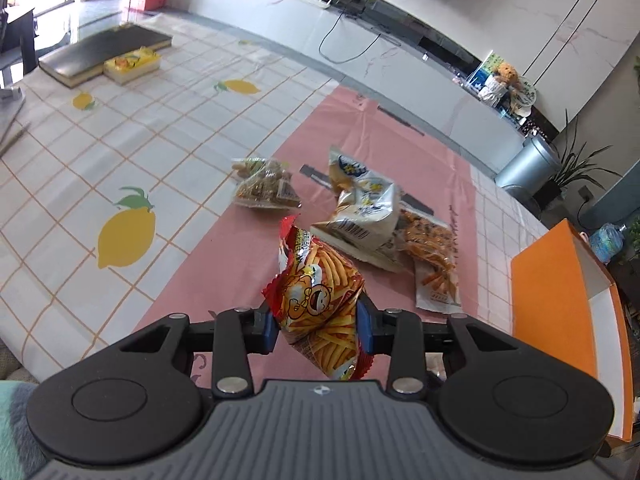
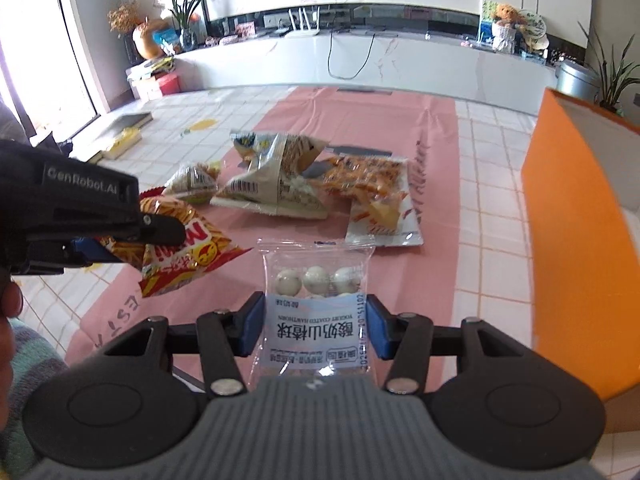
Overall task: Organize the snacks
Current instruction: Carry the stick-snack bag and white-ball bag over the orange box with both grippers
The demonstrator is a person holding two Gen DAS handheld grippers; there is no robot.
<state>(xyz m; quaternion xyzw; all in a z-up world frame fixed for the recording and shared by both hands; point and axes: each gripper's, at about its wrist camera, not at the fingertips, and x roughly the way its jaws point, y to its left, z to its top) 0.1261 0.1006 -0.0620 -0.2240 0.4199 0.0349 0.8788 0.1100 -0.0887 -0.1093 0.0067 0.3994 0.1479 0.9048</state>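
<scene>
Snack-sorting moment, read near to far. Left gripper pinches a red bag of potato sticks across its middle, jaws pressed into the crinkled film, bag lifted clear of the pink mat. Right gripper clamps a clear pouch of yogurt-coated hawthorn balls by its flat label end. Both packs are judged light, soft and slippery (contents probably crush easily), so a grip on a sealed edge or flat panel suits better than on the puffed centre. Beyond lie a white crumpled packet, a clear pack of orange sticks and a small mixed-snack bag. Orange box stands at the right, the likely destination.
</scene>
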